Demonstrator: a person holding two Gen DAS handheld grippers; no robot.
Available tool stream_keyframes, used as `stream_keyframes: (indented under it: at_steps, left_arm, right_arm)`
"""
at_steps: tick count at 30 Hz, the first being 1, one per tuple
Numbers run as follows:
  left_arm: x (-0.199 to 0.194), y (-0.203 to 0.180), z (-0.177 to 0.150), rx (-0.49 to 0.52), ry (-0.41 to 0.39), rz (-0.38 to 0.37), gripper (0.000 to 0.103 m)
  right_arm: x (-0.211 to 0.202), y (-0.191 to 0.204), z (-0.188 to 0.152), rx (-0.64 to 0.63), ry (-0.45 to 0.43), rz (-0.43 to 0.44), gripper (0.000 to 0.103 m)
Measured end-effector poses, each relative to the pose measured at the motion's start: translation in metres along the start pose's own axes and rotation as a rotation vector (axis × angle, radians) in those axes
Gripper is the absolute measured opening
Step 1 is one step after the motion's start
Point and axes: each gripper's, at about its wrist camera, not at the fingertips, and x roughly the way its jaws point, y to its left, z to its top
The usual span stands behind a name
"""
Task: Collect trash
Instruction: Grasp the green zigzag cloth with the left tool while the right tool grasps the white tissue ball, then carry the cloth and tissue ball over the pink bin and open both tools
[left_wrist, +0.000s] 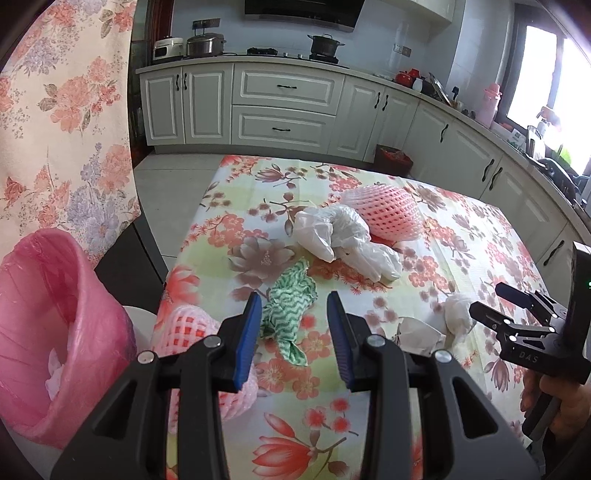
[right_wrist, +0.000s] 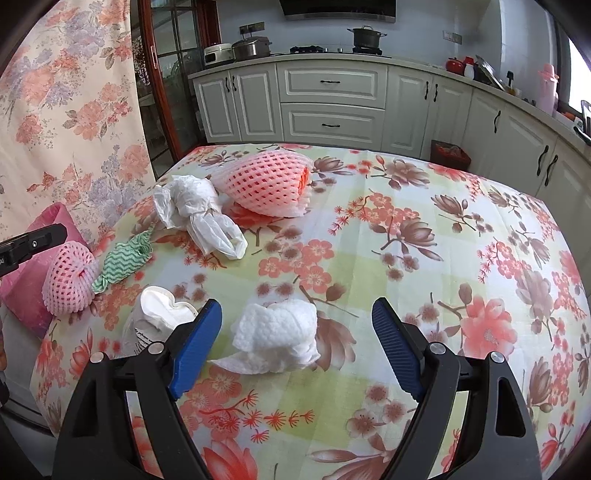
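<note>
Both grippers tilt steeply down over the table's near edge. The left gripper (left_wrist: 295, 299) holds its blue jaws partly spread with nothing pinched; seen along them, the green wavy-striped cloth (left_wrist: 290, 308) lies twisted on the floral tablecloth (left_wrist: 480, 229) between the tips, and whether they touch it cannot be told. Just left of it, partly hidden under the left finger, sits a small pink foam net (left_wrist: 188, 325) at the table's edge, and beside the table below stands the pink-lined trash bin (left_wrist: 48, 295), tilted in view, with some pale scraps inside. The right gripper (right_wrist: 297, 312) has its jaws spread wide, empty, framing a crumpled white tissue wad (right_wrist: 277, 332) that lies on the cloth between the tips, apart from both pads. Near its left finger a squashed white paper cup (right_wrist: 159, 317) lies on its side. From the left wrist view a hand (left_wrist: 554, 402) shows at the right edge, gripping the right gripper's black handle. Farther out, about mid-table, a knotted white plastic bag (right_wrist: 199, 218) lies touching a larger pink foam net (right_wrist: 266, 184). Beyond the table run white kitchen cabinets (left_wrist: 284, 103) with pots on the counter.
</note>
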Motion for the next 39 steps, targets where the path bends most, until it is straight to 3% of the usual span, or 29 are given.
stream_keyframes:
  at_steps: [8,16,28,29,32,39]
  left_arm:
    - [0.042,-0.011,0.001,0.028,0.074,0.011,0.036]
    - [0.077,-0.012,0.001,0.072,0.142,0.098,0.036]
    - [0.092,-0.008,0.005,0.098,0.188,0.156,0.036]
    - [0.092,-0.008,0.004,0.105,0.189,0.159,0.033]
    - [0.090,-0.009,0.005,0.112,0.196,0.132,0.024]
    - [0.079,-0.021,-0.001,0.116,0.178,0.045,0.021]
  right_arm:
    - [0.018,-0.002,-0.005,0.000,0.050,0.003,0.076]
    - [0.029,-0.003,-0.008,-0.004,0.086,0.006,0.066]
    - [0.036,-0.003,-0.009,-0.012,0.109,0.005,0.046]
    - [0.035,-0.003,-0.009,-0.012,0.109,0.004,0.043]
    - [0.034,-0.005,-0.009,-0.005,0.102,0.002,0.040]
    - [0.029,-0.005,-0.007,0.001,0.084,0.001,0.039]
